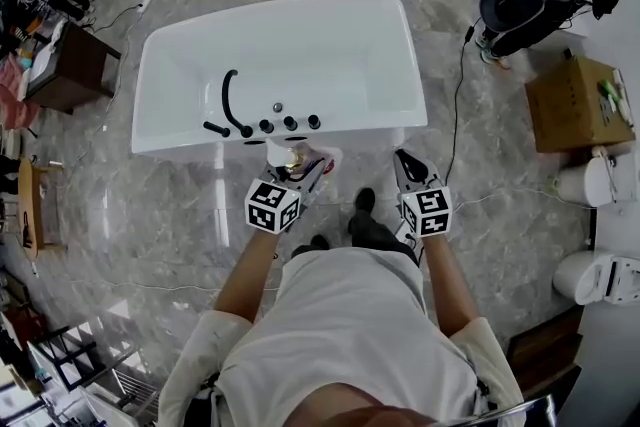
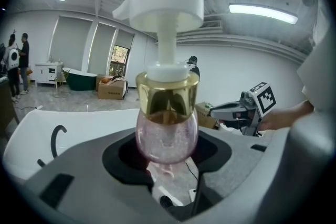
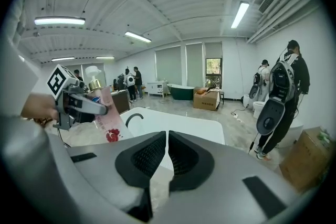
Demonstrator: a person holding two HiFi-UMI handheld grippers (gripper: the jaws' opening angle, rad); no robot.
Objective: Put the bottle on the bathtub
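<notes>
Nearest the head camera, a white shirt (image 1: 350,335) and two bare forearms are seen, each ending in a marker cube. Beyond them, the left gripper (image 1: 300,165) is clamped on the pump bottle (image 1: 288,155); in the left gripper view its jaws are seen pressed against the rounded pink body (image 2: 167,134). The right gripper (image 1: 407,163) is held just beside it, empty, with its ribbed pads (image 3: 152,155) brought together.

The bottle is carried clear of any surface, tilted, at the near edge of the white bathtub (image 1: 400,65). A pale pink body with a red mark, a gold collar and a white pump head are shown.

On the near rim, directly ahead of the bottle, a black curved spout (image 1: 230,100) and a row of black knobs (image 1: 290,123) are mounted. A cable (image 1: 460,85) is trailed over the grey marbled floor (image 1: 150,205) at the right of the tub. Farther right, a cardboard box (image 1: 575,100) and two toilets (image 1: 590,180) are placed, and a wooden desk (image 1: 70,65) is set at the far left.
</notes>
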